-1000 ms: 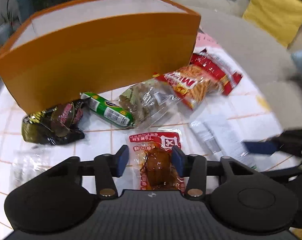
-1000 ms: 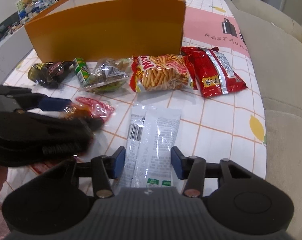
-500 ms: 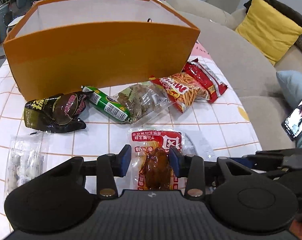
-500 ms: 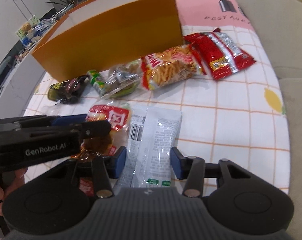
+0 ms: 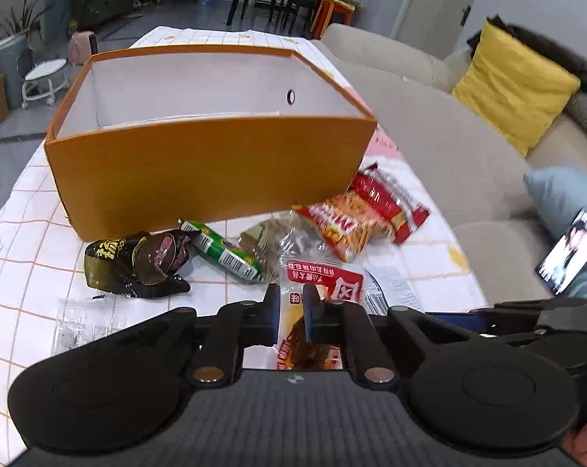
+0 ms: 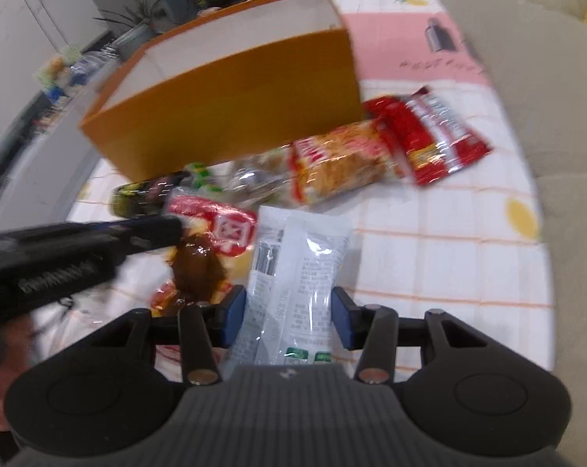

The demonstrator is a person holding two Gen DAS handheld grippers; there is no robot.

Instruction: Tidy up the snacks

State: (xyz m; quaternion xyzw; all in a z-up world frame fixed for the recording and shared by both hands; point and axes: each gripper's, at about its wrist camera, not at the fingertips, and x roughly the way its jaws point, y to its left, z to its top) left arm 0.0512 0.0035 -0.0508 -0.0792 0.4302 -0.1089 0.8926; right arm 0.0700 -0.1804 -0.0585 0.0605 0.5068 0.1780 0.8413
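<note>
Orange cardboard box [image 5: 211, 171] sits open-topped at the back of the checked surface [image 5: 32, 272], white inside, nothing visible in the part of the interior on show. The snacks are strung out along its front wall: a dark glossy pack [image 5: 134, 264], a green tube-shaped pack [image 5: 223, 255], a clear bag with brownish stuff [image 5: 282, 243], an orange pack of sticks [image 5: 344, 229] and a red pack [image 5: 391, 202] at the right end.

The left claw [image 5: 291, 313] has its jaws squeezed tight on the red-and-clear pouch with the brown meat piece [image 5: 313, 311], pinching the film near the pouch's left side. In the right wrist view that pouch looks lifted a bit off the surface, hanging from the claw's tip.

The right claw [image 6: 287, 317] has a white and clear packet [image 6: 297, 276] between its blue pads; the packet fills the gap and looks pinched, so I'd call that a grip.

There's also a clear packet [image 5: 75, 329] lying off to the left, near the camera.

Beige sofa [image 5: 449, 148] with a yellow cushion [image 5: 515, 78] runs along the right side.
</note>
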